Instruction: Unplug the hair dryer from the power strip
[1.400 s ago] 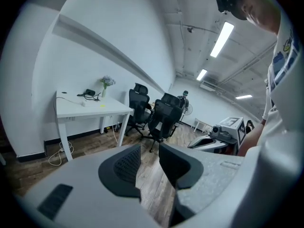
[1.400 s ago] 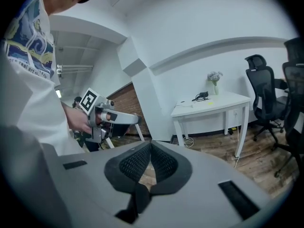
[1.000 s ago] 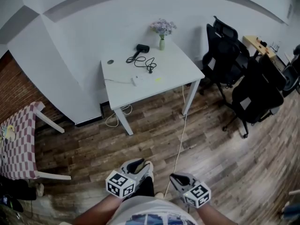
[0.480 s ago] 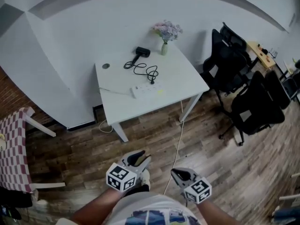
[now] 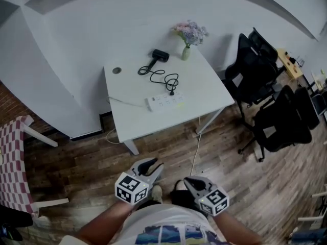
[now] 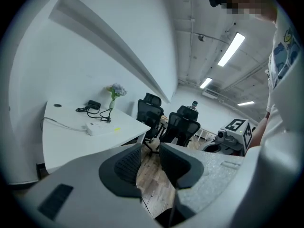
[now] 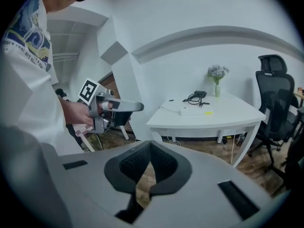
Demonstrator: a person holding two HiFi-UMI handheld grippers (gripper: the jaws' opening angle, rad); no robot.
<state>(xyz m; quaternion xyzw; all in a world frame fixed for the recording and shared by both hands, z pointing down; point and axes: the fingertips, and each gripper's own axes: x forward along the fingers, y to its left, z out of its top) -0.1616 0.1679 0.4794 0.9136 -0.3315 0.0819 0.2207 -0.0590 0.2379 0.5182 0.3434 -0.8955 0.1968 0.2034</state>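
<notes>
Wood-plank flooring lies between the person and a white square desk (image 5: 204, 91) set against a pale wall. Black office chairs (image 5: 276, 121) stand off to its right and a red-and-white checked table (image 5: 13, 162) is at the left edge. On the desk a black hair dryer (image 5: 160, 55) lies near the back, close to a small vase of pale flowers (image 5: 189, 37). Its black coiled cord (image 5: 162, 77) runs forward to a white oblong power strip (image 5: 165, 101) near the middle of the desk. There the black plug (image 5: 172, 92) appears to sit in a socket, though it is small in every view.

By that reading nothing of the task is done yet: the approach, the grip on the plug and the pull are all left. Both tools are well apart from the desk, low by the person's body. The left tool (image 6: 149, 151) has its jaws parted by a clear gap, with only floor showing between them. The right tool (image 7: 149, 145) has its tips together and holds nothing.

No brand can be read on the dryer or the strip. The marker cubes carry black-and-white square patterns, no words. A small yellow patch (image 7: 207, 112) sits at the strip's end, too small to read, and the print on the person's shirt is likewise illegible
</notes>
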